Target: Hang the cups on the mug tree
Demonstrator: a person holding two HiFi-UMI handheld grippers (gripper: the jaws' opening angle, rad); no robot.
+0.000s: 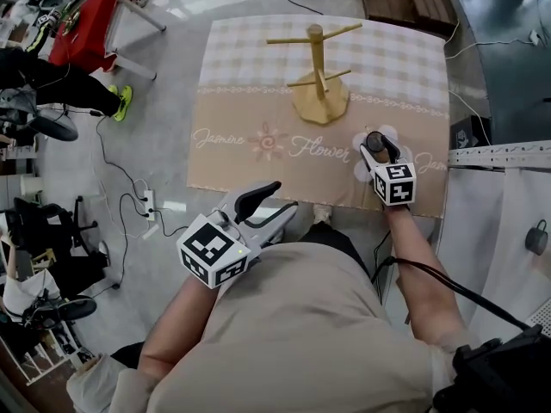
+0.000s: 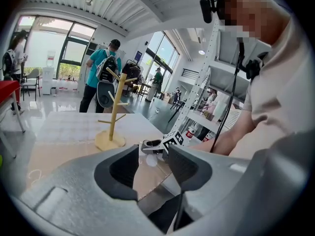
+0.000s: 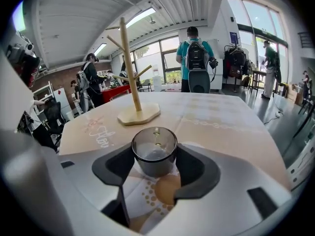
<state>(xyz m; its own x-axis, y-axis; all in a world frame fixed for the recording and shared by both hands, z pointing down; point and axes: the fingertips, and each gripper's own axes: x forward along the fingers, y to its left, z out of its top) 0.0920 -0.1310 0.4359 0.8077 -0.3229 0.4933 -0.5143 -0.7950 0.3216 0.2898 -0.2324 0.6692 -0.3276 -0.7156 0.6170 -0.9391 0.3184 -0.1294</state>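
A small dark grey cup [image 3: 154,154] stands upright on the flower print of the tablecloth [image 1: 258,76], near the front right. My right gripper [image 3: 155,167] is shut on the cup, its pads against both sides; from above, the right gripper [image 1: 377,149] holds the cup [image 1: 375,140] low over the cloth. The wooden mug tree [image 1: 318,67] stands bare at the table's far middle, beyond the cup, and the mug tree [image 3: 132,73] rises straight ahead of those jaws. My left gripper [image 1: 274,205] hangs open and empty off the table's front edge; its fingers [image 2: 123,173] frame nothing.
The table's front edge [image 1: 284,203] runs just ahead of my left gripper. A red chair [image 1: 90,20] and a power strip [image 1: 149,205] with cables sit on the floor at left. A white shelf rail [image 1: 499,155] lies at right. People stand beyond the table.
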